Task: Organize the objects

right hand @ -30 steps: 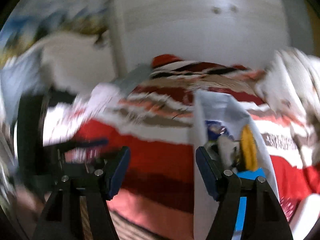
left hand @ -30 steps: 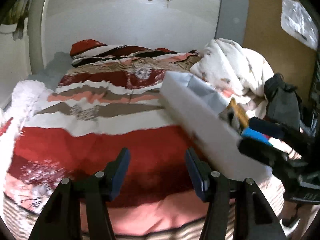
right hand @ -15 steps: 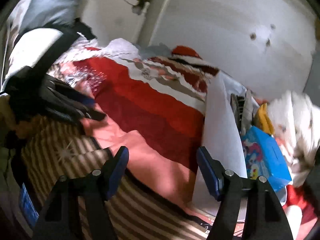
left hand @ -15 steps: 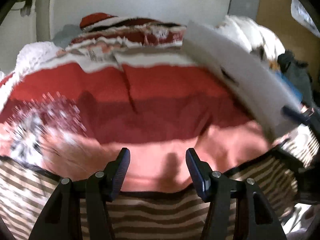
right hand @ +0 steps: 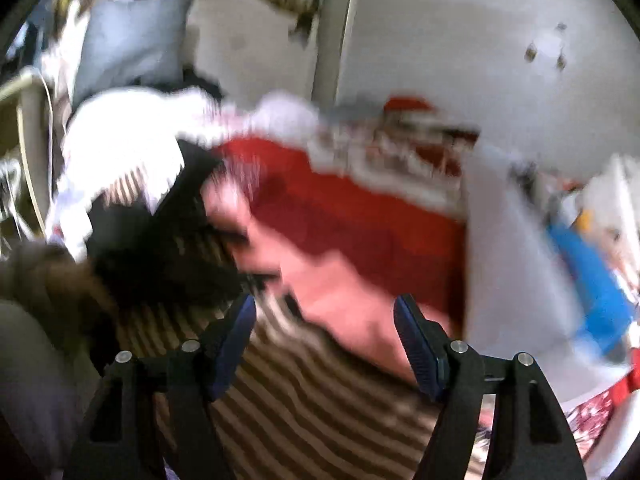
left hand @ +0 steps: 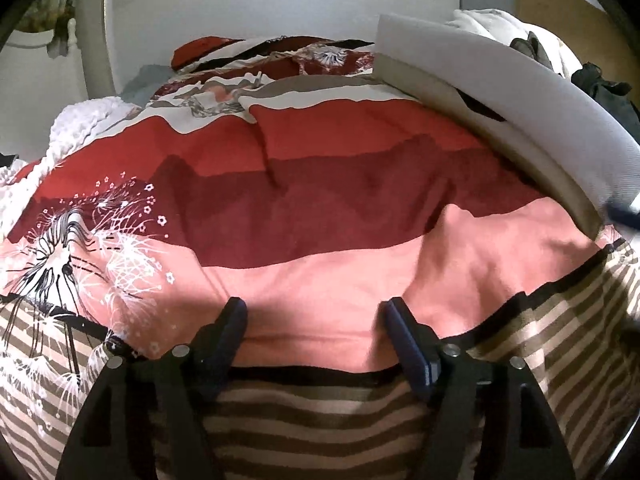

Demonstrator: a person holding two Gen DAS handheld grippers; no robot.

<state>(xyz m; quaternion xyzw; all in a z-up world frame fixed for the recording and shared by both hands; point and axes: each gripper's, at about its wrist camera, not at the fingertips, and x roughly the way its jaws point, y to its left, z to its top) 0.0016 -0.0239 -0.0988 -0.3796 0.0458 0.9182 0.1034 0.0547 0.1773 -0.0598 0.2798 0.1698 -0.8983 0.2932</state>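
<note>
A long white fabric box (left hand: 520,92) lies at the right side of the bed, low over the red and pink blanket (left hand: 320,208). In the right wrist view, which is blurred, the box (right hand: 508,248) holds a blue packet (right hand: 588,276) and something yellow. My left gripper (left hand: 316,320) hovers over the blanket's pink band, its jaws opening with nothing between them. My right gripper (right hand: 324,336) is also opening and empty, and the box stands just right of its right finger. One of its fingers (left hand: 622,213) shows at the box's near end. The left gripper is the dark shape (right hand: 160,248) at the left.
A brown-and-cream striped cover (left hand: 320,420) hangs over the bed's near edge. White bedding (left hand: 492,20) and dark clothes (left hand: 600,88) are piled behind the box. A white knitted throw (left hand: 76,128) lies at the left, with a grey pillow (right hand: 132,40) beyond it and a white wall (left hand: 280,0) behind the bed.
Both grippers have sunk toward the bed. The white box has come down with the right gripper from mid-air to the blanket. The left jaws have spread much wider.
</note>
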